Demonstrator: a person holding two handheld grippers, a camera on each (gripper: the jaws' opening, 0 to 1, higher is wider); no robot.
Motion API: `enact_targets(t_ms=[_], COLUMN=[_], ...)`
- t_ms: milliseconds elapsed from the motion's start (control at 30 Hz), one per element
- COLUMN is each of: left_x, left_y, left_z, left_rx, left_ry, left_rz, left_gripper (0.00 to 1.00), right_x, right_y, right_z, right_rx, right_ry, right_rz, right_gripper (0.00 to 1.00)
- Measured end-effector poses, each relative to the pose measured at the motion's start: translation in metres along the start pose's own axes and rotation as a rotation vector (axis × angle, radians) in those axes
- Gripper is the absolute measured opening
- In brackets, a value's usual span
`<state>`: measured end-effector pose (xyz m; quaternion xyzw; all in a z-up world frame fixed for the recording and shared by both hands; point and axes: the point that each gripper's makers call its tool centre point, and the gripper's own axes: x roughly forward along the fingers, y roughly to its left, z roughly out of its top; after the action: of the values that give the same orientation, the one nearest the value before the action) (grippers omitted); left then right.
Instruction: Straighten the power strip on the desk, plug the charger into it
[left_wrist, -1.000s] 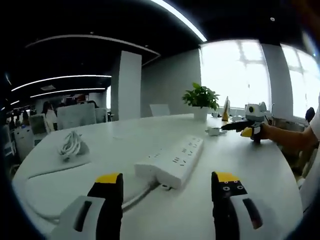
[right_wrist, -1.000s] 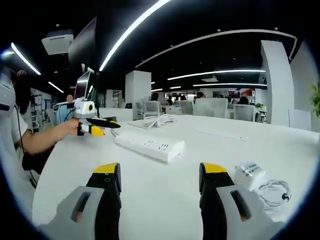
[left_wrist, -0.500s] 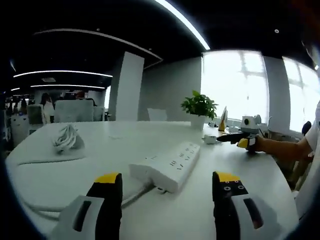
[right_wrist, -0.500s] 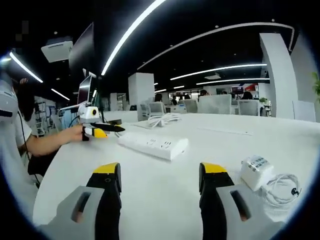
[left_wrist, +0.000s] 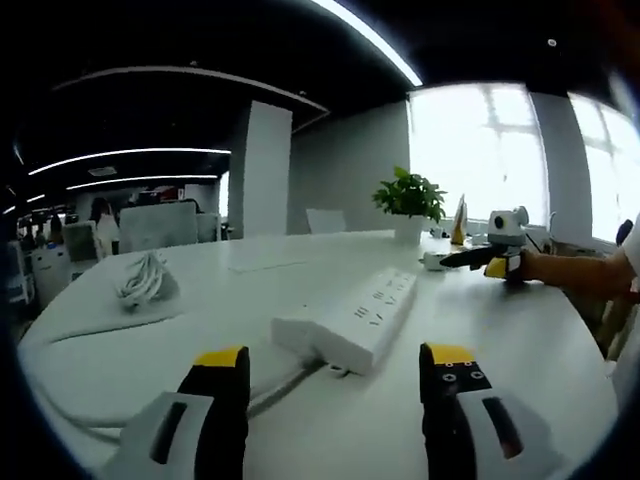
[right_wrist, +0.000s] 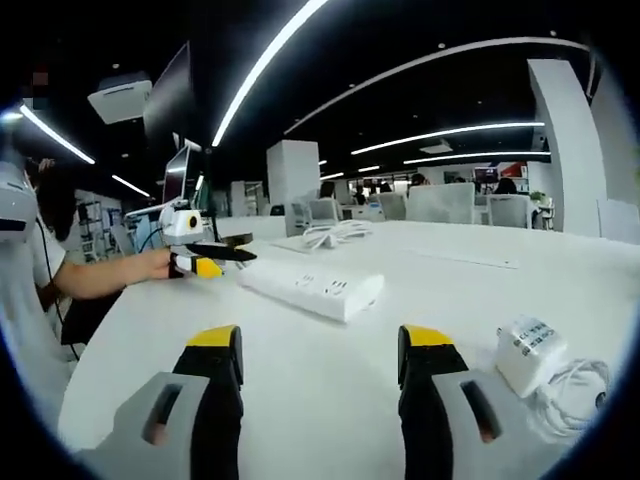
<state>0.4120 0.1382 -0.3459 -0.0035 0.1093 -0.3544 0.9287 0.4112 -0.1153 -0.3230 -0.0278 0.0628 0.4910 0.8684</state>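
In the left gripper view, your left gripper (left_wrist: 335, 375) hovers low over the white table (left_wrist: 520, 350), fingers spread apart and empty. The white power strip (left_wrist: 349, 318) lies just ahead between them, its cord (left_wrist: 282, 385) trailing toward the left finger. A coiled white cable (left_wrist: 145, 281) sits far left; a potted plant (left_wrist: 410, 200) stands at the back.

In the right gripper view, your right gripper (right_wrist: 320, 375) also has its fingers parted, holding nothing. The power strip (right_wrist: 310, 288) lies ahead, and the white charger (right_wrist: 528, 354) with its bundled cord (right_wrist: 578, 385) rests to the right.
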Motion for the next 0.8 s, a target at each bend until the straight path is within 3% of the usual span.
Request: enact_targets(t_ms=[800], left_x=[0.012], left_y=[0.004], left_z=[-0.009], left_rx=[0.051], left_ry=[0.053], left_rz=[-0.03], left_gripper=[0.7], right_x=[0.009], right_y=[-0.004], right_z=[-0.015], right_rx=[-0.024], right_ry=[0.073], right_rz=[0.004], right_gripper=[0.61])
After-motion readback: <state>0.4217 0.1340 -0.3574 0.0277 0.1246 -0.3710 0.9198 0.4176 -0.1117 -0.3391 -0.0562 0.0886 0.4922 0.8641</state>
